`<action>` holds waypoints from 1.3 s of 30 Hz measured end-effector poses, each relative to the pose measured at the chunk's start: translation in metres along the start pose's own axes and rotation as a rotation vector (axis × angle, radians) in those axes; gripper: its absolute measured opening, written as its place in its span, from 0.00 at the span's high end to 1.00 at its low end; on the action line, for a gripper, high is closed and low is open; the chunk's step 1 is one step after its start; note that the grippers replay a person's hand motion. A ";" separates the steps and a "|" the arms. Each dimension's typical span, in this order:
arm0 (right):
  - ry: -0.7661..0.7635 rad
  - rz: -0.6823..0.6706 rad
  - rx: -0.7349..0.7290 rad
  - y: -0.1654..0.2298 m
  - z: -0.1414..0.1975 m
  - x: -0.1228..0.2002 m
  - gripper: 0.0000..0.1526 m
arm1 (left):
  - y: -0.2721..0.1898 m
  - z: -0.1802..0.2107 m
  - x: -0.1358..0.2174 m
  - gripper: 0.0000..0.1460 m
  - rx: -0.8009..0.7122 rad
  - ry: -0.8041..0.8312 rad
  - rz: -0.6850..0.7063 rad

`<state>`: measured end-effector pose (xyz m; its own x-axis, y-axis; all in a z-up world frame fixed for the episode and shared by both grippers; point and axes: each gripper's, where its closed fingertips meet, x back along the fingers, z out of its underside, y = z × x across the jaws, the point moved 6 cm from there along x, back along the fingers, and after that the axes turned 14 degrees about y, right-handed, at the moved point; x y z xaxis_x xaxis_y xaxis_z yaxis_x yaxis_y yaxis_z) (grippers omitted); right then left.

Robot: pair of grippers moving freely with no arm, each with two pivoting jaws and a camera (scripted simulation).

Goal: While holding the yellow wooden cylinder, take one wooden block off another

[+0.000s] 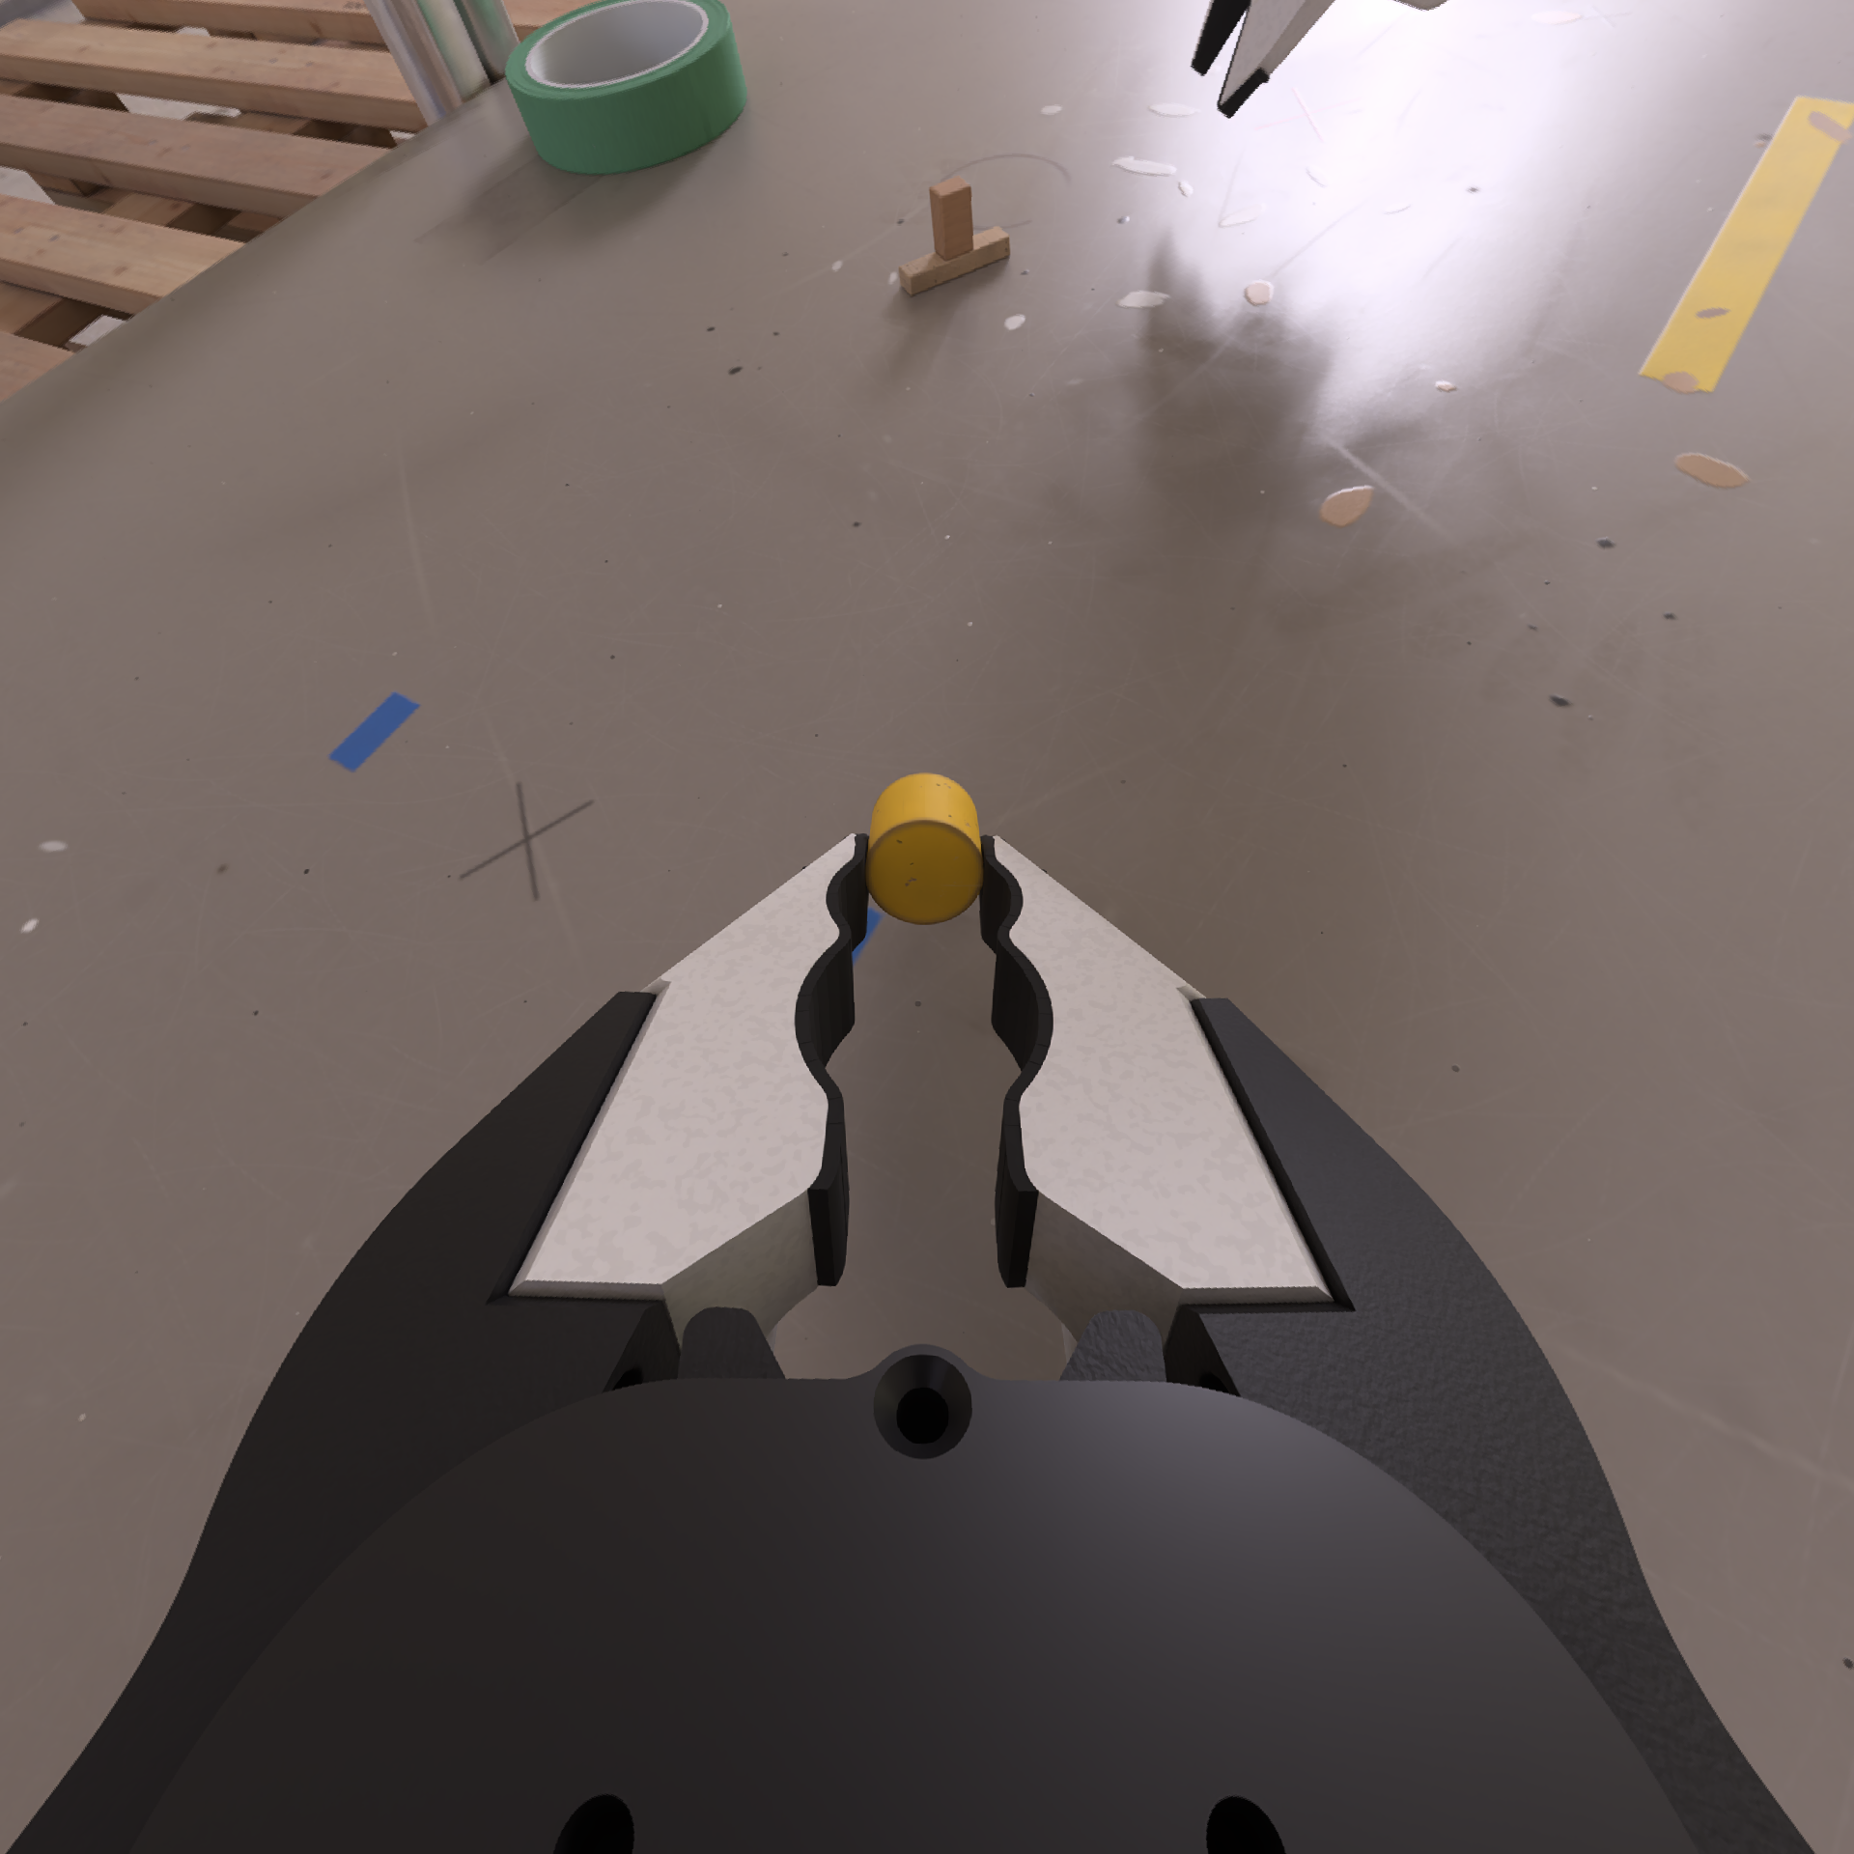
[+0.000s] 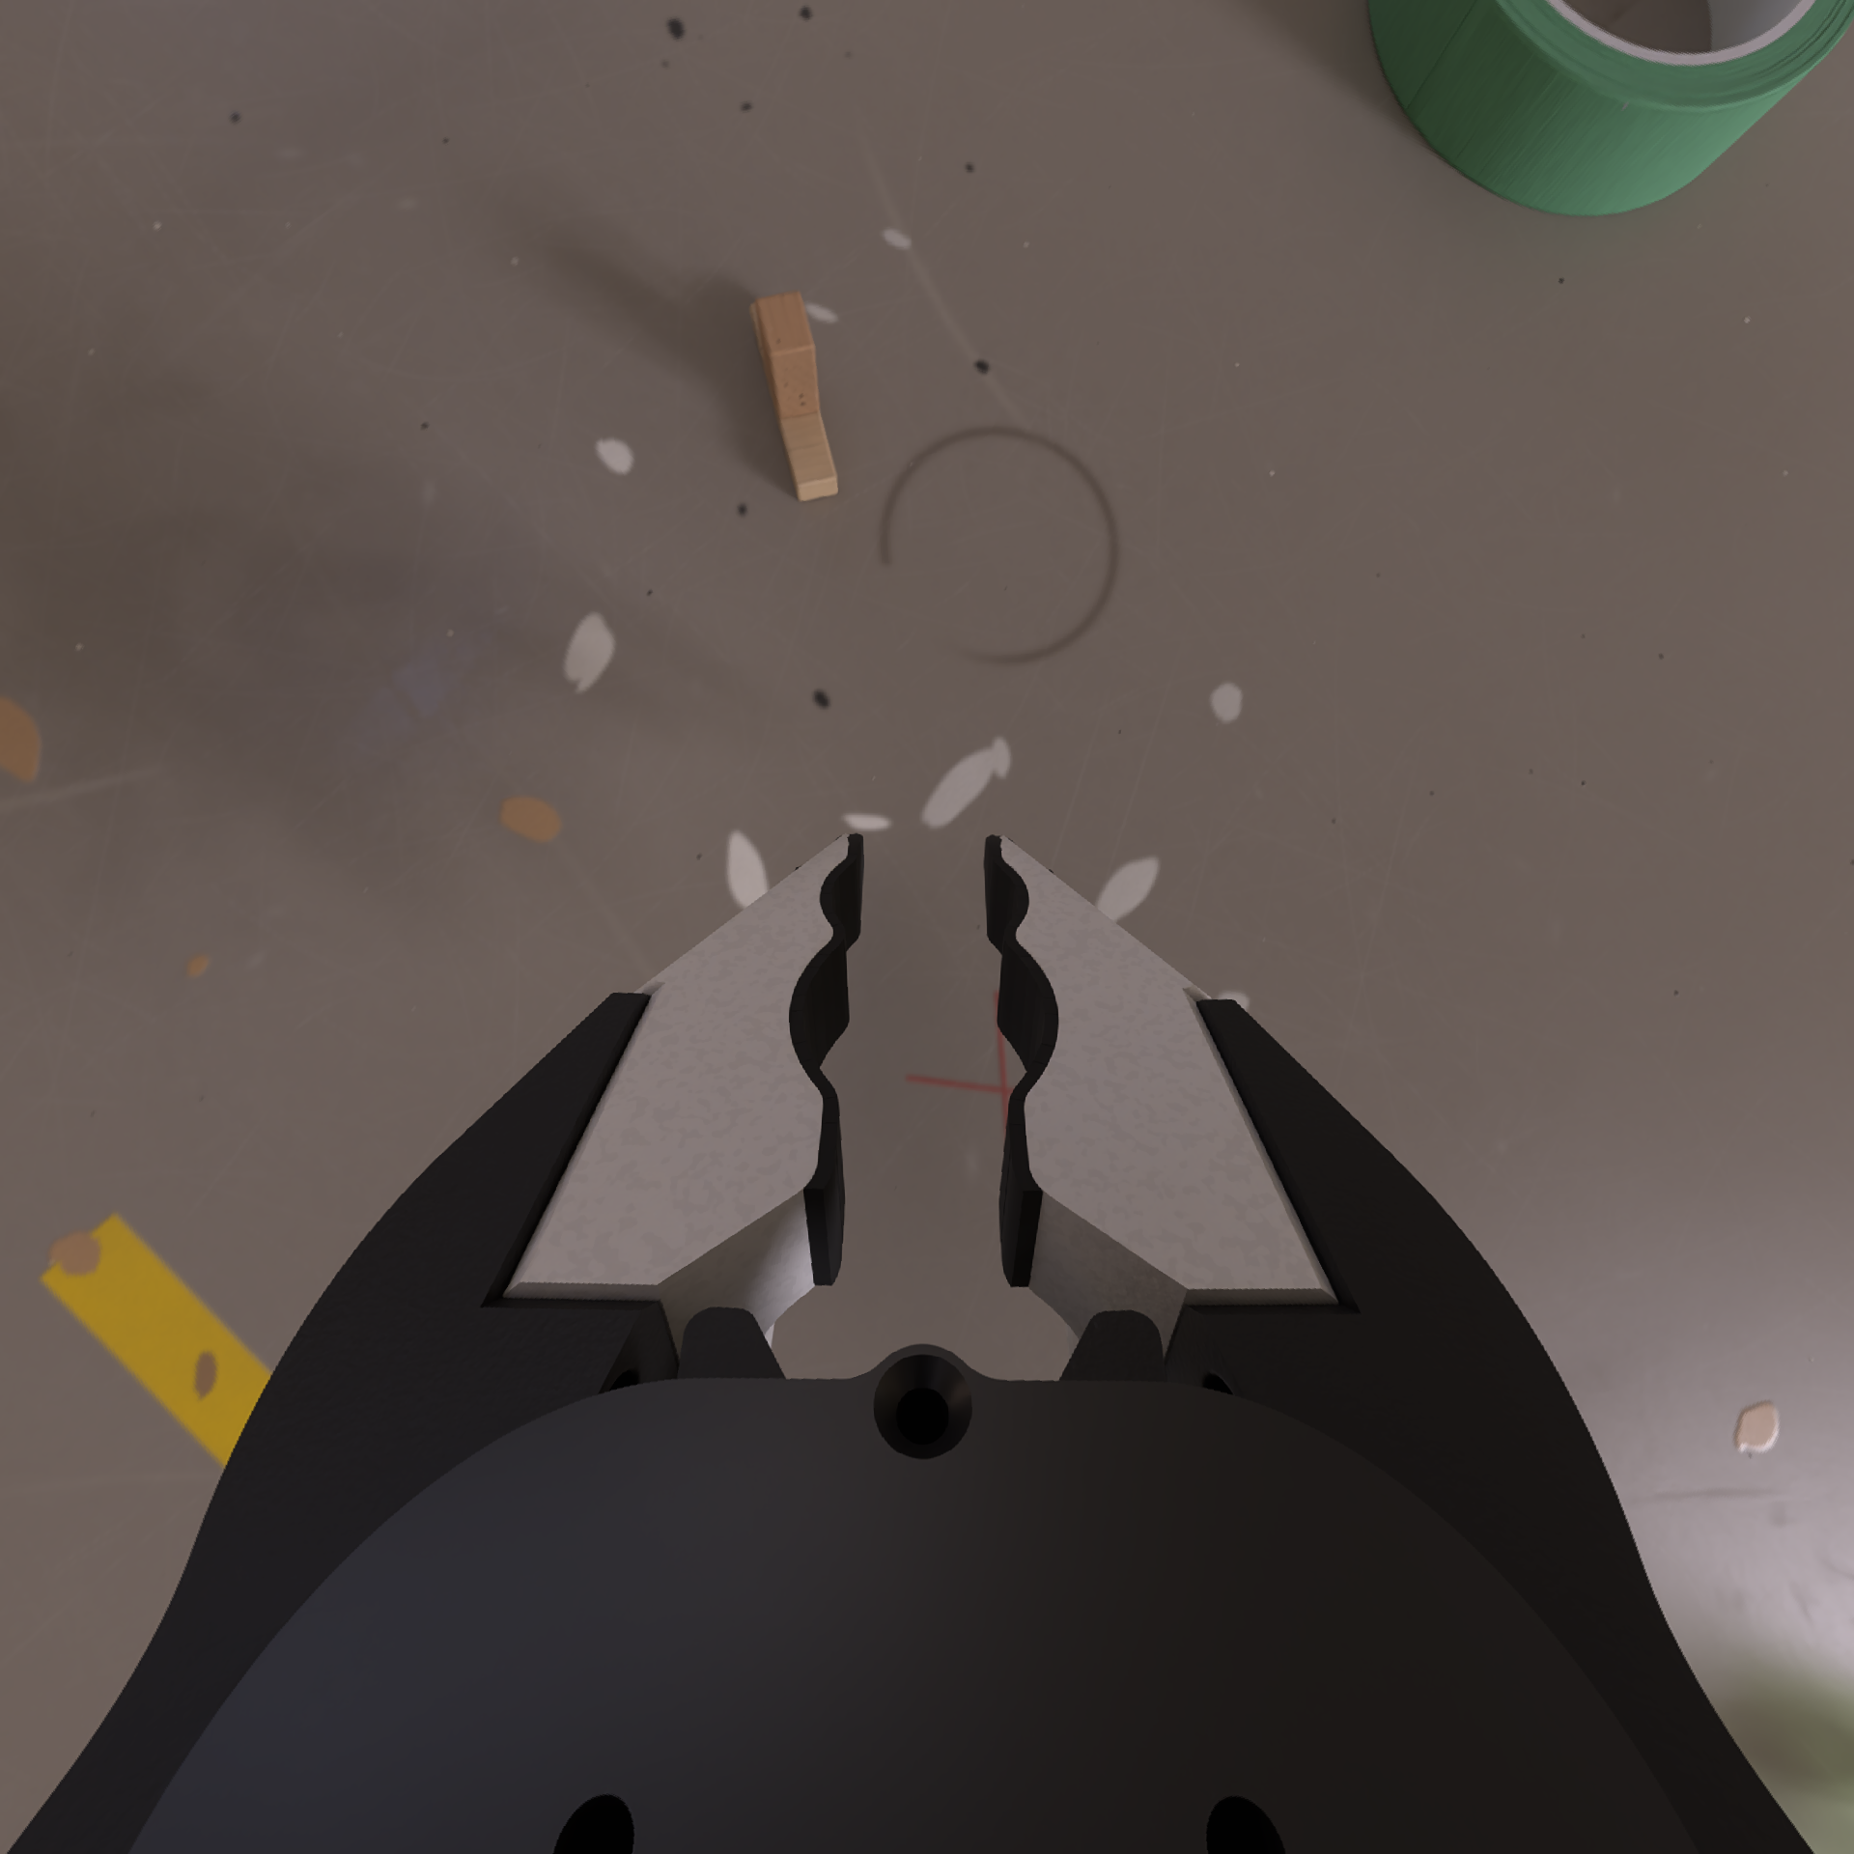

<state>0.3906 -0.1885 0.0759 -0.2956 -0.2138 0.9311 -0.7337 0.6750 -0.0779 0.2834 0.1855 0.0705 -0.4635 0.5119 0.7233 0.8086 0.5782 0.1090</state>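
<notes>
The left gripper point(image 1: 923, 863) holds the yellow wooden cylinder point(image 1: 923, 865) tightly at its fingertips, above the table point(image 1: 1104, 622). The right gripper point(image 2: 923, 843), open and empty, hangs above the upright block point(image 2: 789, 353) on the flat block point(image 2: 811, 456). Next it probably must descend and grip only the upper one.

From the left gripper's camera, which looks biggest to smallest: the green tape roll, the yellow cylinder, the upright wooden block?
1. Green tape roll, clearly largest.
2. Yellow wooden cylinder.
3. Upright wooden block, smallest.
The cylinder sits far nearer the camera, so its lead over the block is unsure.
</notes>
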 end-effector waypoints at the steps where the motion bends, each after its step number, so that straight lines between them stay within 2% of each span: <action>1: -0.003 -0.002 -0.004 -0.002 -0.002 -0.002 0.84 | 0.000 0.000 0.000 0.85 0.001 0.000 -0.001; 8: 0.025 -0.043 -0.003 -0.003 -0.005 -0.017 0.85 | 0.001 0.000 0.000 0.85 0.007 -0.001 0.003; 11: 0.040 -0.070 0.005 0.005 0.000 -0.016 0.91 | 0.001 0.000 0.000 0.85 0.009 -0.004 0.008; 15: 0.045 -0.090 0.024 0.021 0.005 -0.006 0.91 | 0.001 0.000 0.001 0.85 0.007 -0.007 0.011; 18: -0.027 -0.048 0.060 0.030 -0.012 0.006 0.88 | 0.000 0.000 0.000 0.85 0.001 -0.002 0.012; 21: -0.079 0.004 0.124 0.031 -0.042 0.010 0.85 | -0.001 0.000 0.000 0.85 -0.007 0.000 0.010; 27: -0.025 -0.008 0.231 0.022 -0.089 -0.022 0.81 | 0.000 0.000 0.002 0.85 0.004 -0.014 0.010; 31: 0.017 -0.066 0.252 0.020 -0.097 -0.043 0.82 | 0.000 0.000 0.002 0.85 0.008 -0.012 0.021; 35: 0.012 -0.112 0.243 0.019 -0.097 -0.046 0.94 | 0.001 0.001 0.001 0.85 0.018 -0.008 0.033; 39: 0.002 -0.123 0.237 0.020 -0.093 -0.045 0.94 | 0.002 0.000 0.000 0.85 0.021 -0.005 0.032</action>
<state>0.4461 -0.1001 0.0655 -0.1944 -0.2828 0.9393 -0.8868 0.4600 -0.0450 0.2852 0.1869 0.0708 -0.4395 0.5330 0.7230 0.8153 0.5746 0.0720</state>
